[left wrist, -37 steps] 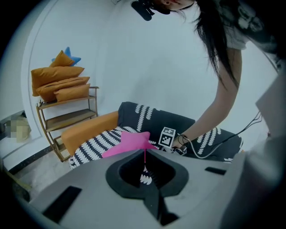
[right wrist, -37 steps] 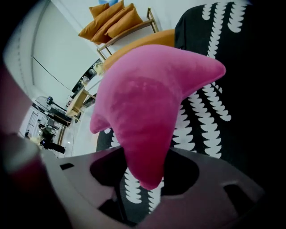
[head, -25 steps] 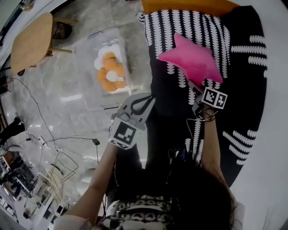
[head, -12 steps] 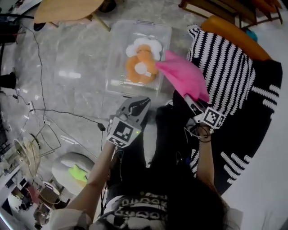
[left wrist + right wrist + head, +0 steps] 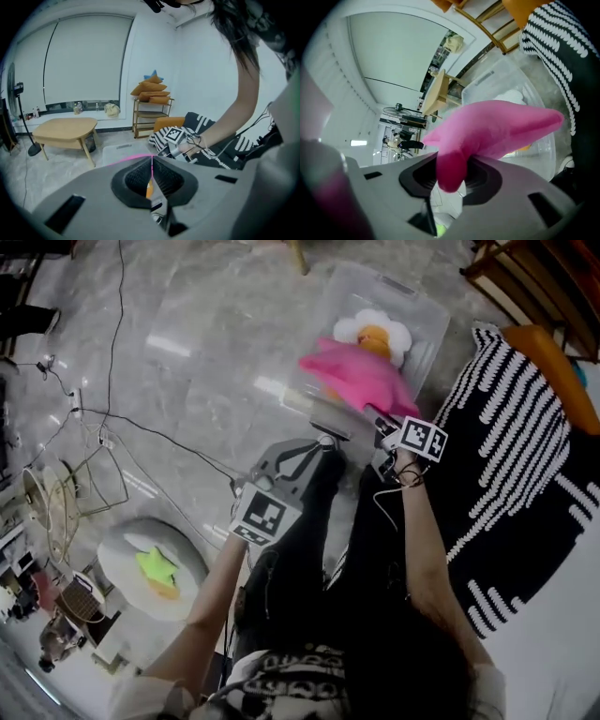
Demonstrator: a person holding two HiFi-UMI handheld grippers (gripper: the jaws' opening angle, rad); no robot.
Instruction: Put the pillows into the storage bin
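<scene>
Head view: the pink pillow has come across from the striped blanket and now hangs over the bin, above the flower pillow already inside; the right gripper is clamped on one corner; the left gripper has its jaws together, empty; letting go looks like the next step.

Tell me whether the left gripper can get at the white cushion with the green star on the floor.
Probably yes: the left gripper is empty, jaws together, and the cushion lies uncovered on the floor on that same side.
</scene>
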